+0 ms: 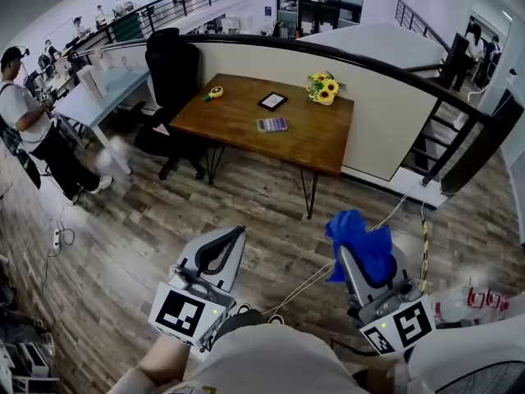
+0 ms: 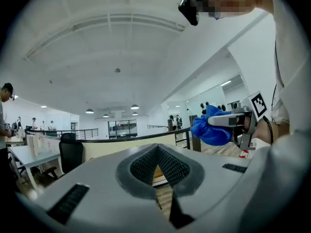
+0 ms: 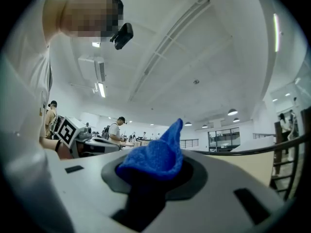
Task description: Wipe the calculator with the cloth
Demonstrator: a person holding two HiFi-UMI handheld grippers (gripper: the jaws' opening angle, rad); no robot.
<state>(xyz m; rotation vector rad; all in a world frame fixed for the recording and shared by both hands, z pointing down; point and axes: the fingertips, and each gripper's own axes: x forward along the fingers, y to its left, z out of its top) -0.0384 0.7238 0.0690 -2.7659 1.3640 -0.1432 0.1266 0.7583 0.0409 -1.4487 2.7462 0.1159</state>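
The person stands on a wooden floor (image 1: 98, 245) and holds both tools out level in front of them. The right gripper (image 1: 354, 257) has a blue cloth (image 1: 361, 238) pinched between its fingers. In the right gripper view the cloth is squeezed tight in the gap, and a floppy point of it sticks up and out past the tips. In the head view the cloth bunches over the front end of that gripper and hides the tips.

The left gripper (image 1: 223, 249) holds nothing. Its two fingers (image 2: 141, 166) are pressed together at the tips, and only the floor and a bit of the table show through the small gap behind them.

The calculator (image 1: 271, 124) is well apart from both grippers. It lies flat on a brown wooden table (image 1: 316, 146) across the room, near the middle of the top. No finger touches it, and the cloth is far from it too.

Near the calculator on the table are a small black tablet (image 1: 272, 100), a bunch of sunflowers (image 1: 323, 89) at the far right corner, and a little yellow thing (image 1: 215, 93) at the left end. A black chair (image 1: 172, 64) stands by the table's left end. Another person (image 1: 33, 125) stands at a white desk far off to the left.
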